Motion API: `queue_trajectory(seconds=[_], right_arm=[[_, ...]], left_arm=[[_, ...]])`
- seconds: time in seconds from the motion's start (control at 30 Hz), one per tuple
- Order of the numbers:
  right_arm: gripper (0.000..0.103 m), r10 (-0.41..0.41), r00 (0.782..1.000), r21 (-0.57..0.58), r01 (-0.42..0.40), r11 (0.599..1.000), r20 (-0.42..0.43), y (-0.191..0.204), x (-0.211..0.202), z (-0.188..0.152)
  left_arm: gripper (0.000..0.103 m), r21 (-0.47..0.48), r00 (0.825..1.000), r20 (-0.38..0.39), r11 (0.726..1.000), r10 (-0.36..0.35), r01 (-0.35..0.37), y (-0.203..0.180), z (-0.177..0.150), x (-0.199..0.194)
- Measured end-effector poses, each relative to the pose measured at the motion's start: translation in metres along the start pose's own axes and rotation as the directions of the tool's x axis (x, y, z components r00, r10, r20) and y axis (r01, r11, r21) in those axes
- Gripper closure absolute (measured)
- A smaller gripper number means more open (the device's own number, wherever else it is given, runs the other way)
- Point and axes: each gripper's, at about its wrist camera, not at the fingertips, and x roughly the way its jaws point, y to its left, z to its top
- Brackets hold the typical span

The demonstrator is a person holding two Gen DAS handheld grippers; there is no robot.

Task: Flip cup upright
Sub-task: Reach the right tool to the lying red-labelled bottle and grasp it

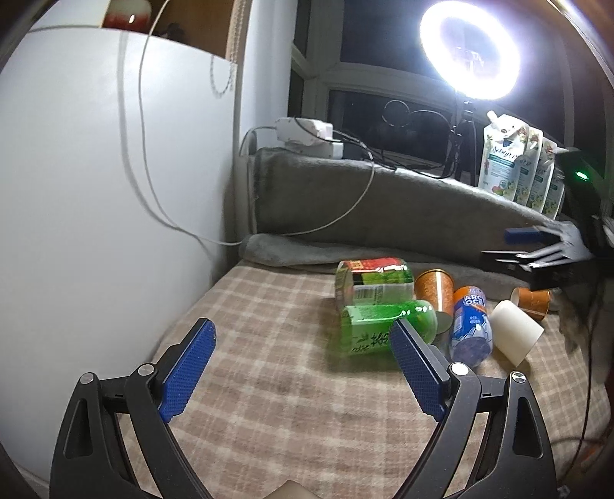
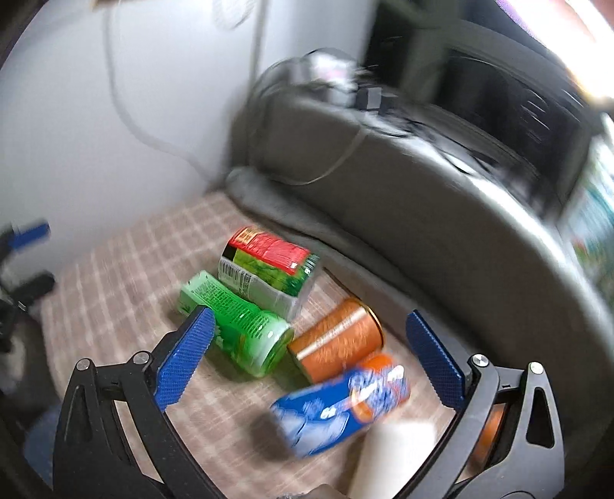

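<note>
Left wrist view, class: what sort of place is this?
Probably a home room used for recording: a plaid blanket by a dark window, lit by a ring light, refill pouches on the ledge.

Left gripper (image 1: 303, 364): jaws spread wide, blue pads (image 1: 188, 368) angled outward, nothing between them, black linkage arms low in frame, pointing forward and slightly down. Right gripper (image 2: 311, 361): jaws also spread wide, nothing clamped, tilted downward; view motion-blurred. In the left wrist view the right gripper (image 1: 537, 245) shows at far right edge, raised, blurred. In the right wrist view the left gripper (image 2: 27, 249) sits at far left edge.
</note>
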Motion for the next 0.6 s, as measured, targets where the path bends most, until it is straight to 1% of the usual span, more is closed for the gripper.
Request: queue_trajectory(seconds=[0.1,0.17,0.27,0.37,0.5,0.6], right_arm=[[0.007,0.035,0.995,-0.105,-0.045,0.993,-0.090,0.005,0.035,0.022],[0.008,0.046,0.990,-0.173,-0.068,0.983,-0.131,0.008,0.054,0.031],[0.009,0.074,0.979,-0.273,-0.126,0.954,-0.192,0.021,0.079,0.041],[0.009,0.075,0.966,-0.356,-0.162,0.921,-0.246,0.032,0.098,0.047],[0.009,0.087,0.949,-0.408,-0.213,0.888,-0.304,0.040,0.117,0.052],[0.009,0.081,0.934,-0.445,-0.240,0.863,-0.347,0.045,0.133,0.052]], left_arm=[[0.011,-0.011,1.000,-0.010,1.000,0.013,-0.013,0.006,-0.002,0.000],[0.011,-0.020,1.000,-0.014,1.000,0.020,-0.020,0.009,-0.002,0.000],[0.011,-0.036,0.999,-0.015,0.999,0.036,-0.036,0.016,-0.001,0.000],[0.011,-0.051,0.998,-0.018,0.997,0.057,-0.058,0.025,0.000,0.001],[0.011,-0.072,0.996,-0.027,0.994,0.079,-0.081,0.035,0.000,0.003],[0.011,-0.083,0.995,-0.035,0.992,0.092,-0.095,0.040,0.001,0.005]])
